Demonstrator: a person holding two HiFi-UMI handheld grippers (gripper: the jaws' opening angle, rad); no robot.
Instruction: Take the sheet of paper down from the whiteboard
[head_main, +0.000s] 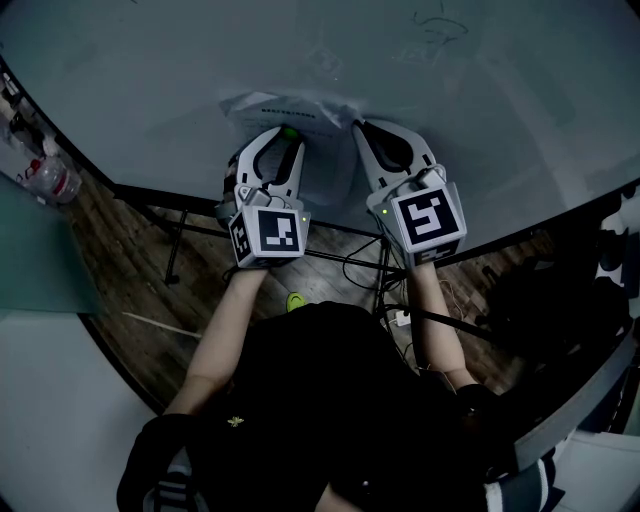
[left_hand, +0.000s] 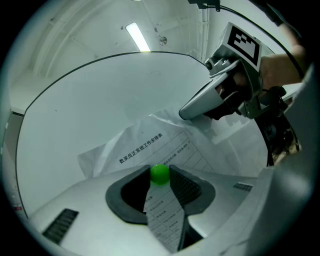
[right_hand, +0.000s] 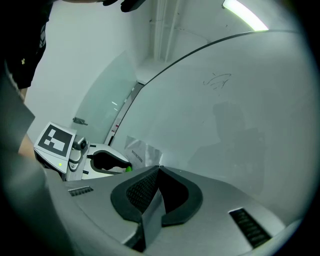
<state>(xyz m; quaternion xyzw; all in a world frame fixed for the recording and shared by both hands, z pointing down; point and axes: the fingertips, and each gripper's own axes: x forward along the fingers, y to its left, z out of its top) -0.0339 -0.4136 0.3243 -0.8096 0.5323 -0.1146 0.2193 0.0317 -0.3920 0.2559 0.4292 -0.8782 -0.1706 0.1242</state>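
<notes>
Right tongs (right_hand: 156, 170) pinched shut on the sheet of paper (left_hand: 150, 142) against the whiteboard (head_main: 450, 120), left tongs (head_main: 288, 138) seemingly clamping its green magnet (left_hand: 159, 174) — pull the magnet straight off, without tearing the paper.

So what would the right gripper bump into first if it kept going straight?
Probably the whiteboard: the right gripper, shut on the sheet of paper, points straight at it, with nothing else between.
</notes>
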